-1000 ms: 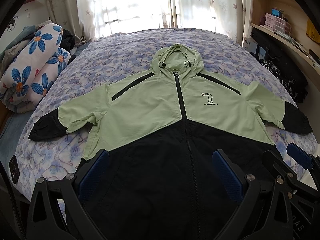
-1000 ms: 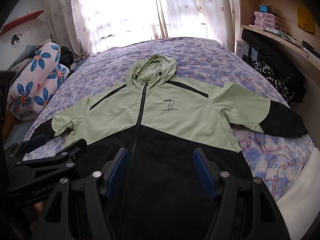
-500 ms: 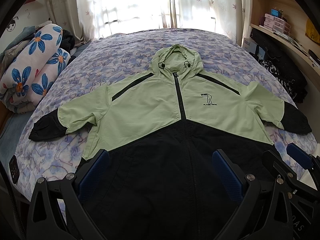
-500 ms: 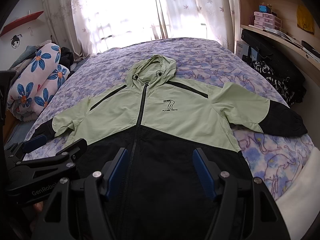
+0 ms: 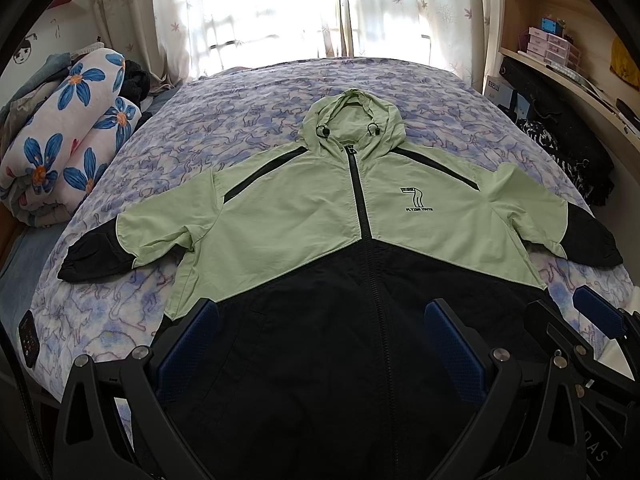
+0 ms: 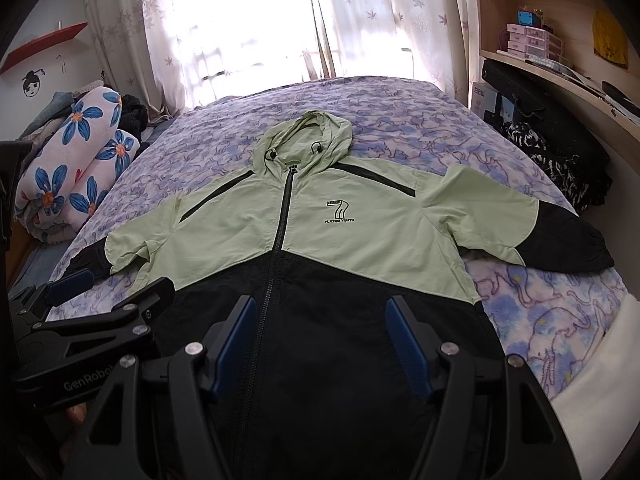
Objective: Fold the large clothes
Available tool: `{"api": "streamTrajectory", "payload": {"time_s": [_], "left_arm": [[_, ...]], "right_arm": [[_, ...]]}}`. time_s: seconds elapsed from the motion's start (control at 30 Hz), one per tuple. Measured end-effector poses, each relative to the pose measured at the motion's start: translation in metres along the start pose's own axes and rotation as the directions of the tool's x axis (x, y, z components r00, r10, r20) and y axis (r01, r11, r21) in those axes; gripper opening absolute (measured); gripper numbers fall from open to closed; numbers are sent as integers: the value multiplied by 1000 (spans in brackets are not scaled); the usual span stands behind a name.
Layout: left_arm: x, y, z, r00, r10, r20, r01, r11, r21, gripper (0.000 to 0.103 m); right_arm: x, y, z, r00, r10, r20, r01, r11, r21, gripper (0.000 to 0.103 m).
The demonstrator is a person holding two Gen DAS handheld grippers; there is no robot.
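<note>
Pale-green and black, the hooded jacket [image 5: 320,240] lies flat and zipped on the purple patterned bed [image 5: 248,120] — hood at the far end, both sleeves spread to left and right. Near its black hem, the left gripper [image 5: 320,332] hovers with jaws spread wide and empty; just to its right, the right gripper [image 6: 320,332] is likewise wide and holds nothing.

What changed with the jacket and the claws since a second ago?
Nothing visibly changed. The jacket still lies flat and zipped on the bed, sleeves spread. The left claw and right claw still hover open over its black hem, holding nothing.
</note>
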State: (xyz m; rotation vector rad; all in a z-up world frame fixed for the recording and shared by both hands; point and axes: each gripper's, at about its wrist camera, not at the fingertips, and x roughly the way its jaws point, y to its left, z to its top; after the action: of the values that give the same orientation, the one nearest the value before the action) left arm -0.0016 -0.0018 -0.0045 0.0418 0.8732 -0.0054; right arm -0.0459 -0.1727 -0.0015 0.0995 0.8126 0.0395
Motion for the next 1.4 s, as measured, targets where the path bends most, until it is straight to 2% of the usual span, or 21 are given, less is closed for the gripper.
{"api": "streamTrajectory", "payload": {"time_s": [0.87, 1.4], "left_arm": [[-2, -3, 1, 1000, 5, 9, -5, 1000, 5, 102], [-14, 0, 6, 997, 18, 72, -19, 1000, 13, 102]], "right_arm": [[-1, 0, 3, 1000, 5, 2, -5, 1000, -2, 68], [-8, 8, 10, 1000, 17, 7, -17, 1000, -3, 68]]}}
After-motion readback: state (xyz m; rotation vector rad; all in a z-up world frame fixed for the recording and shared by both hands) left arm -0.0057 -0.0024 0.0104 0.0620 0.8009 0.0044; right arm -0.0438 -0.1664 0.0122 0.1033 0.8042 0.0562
